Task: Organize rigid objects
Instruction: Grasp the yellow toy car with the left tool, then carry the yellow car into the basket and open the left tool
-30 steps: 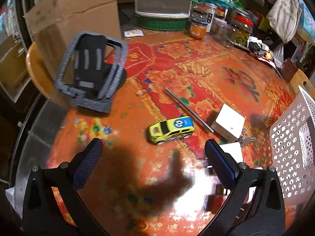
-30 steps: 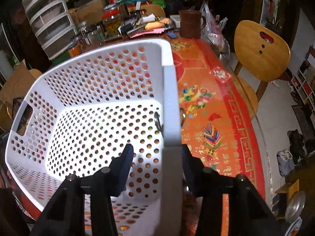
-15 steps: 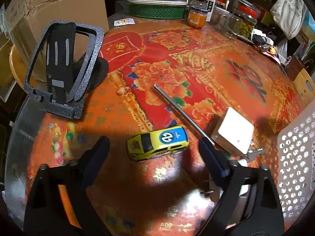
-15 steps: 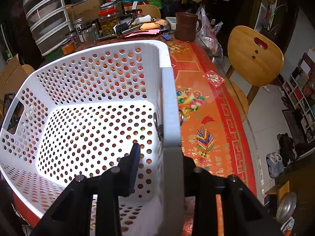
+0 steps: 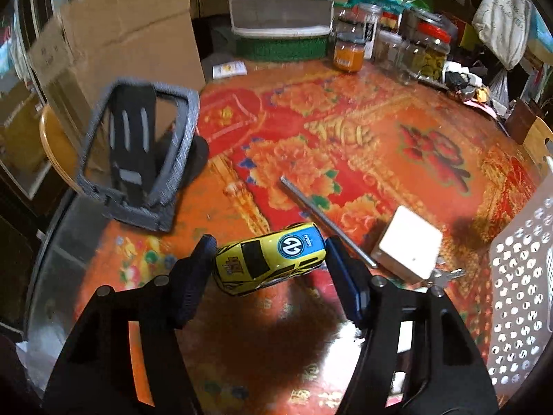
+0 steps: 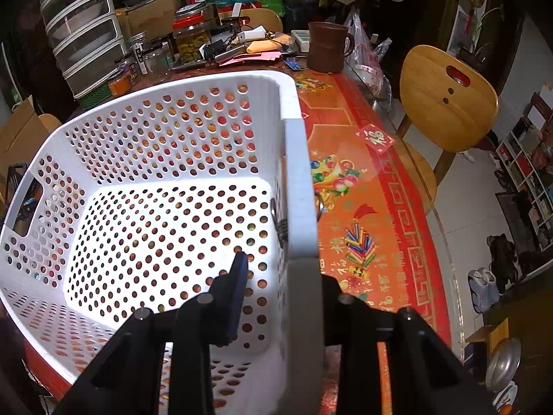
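Item: toy car [image 5: 269, 259], on the table between my left gripper [image 5: 268, 263] pads, long axis spanning pad to pad. Jaws have just been closing around it from wide apart; contact unclear. My right gripper [image 6: 283, 276] stays clenched on the basket [image 6: 300, 190] wall.

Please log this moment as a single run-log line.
left gripper: closing around toy car | right gripper: shut on basket rim | basket: empty
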